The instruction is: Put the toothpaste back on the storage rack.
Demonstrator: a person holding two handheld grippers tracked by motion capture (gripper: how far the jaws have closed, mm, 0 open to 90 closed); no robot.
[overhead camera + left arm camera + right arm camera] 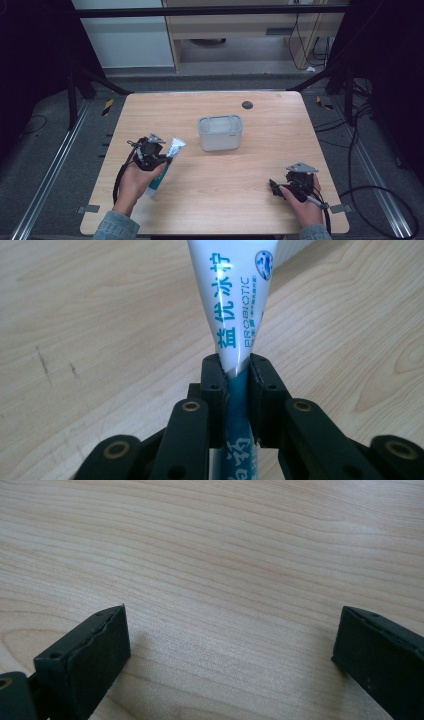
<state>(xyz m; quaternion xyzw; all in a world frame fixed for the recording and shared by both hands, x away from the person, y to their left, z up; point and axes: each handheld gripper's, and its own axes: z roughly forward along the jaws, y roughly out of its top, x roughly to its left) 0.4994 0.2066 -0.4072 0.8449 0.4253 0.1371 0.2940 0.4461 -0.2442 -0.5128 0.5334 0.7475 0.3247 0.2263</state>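
left tool (pixel 235 385) | clamped on toothpaste tube (pixel 235 300) | right tool (pixel 230 650) | jaws apart

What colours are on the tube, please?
The tube is white and teal with teal lettering; the left gripper view shows it best.

From above, my table (pixel 220 165) sits evenly lit under soft overhead light, while the room around it falls off into near black at both sides and the floor beyond stays dim and grey. That high picture is small and a little soft, with fine detail smeared. Through my left gripper (pixel 235 385) view the wood is bright and warm, and the toothpaste tube (pixel 235 305) glares almost white near the top edge; my jaw arms at the bottom are blurred, too close to focus. Through my right gripper (pixel 230 645) view the grain is crisp mid-frame, and a faint soft shadow lies beside the left jaw.
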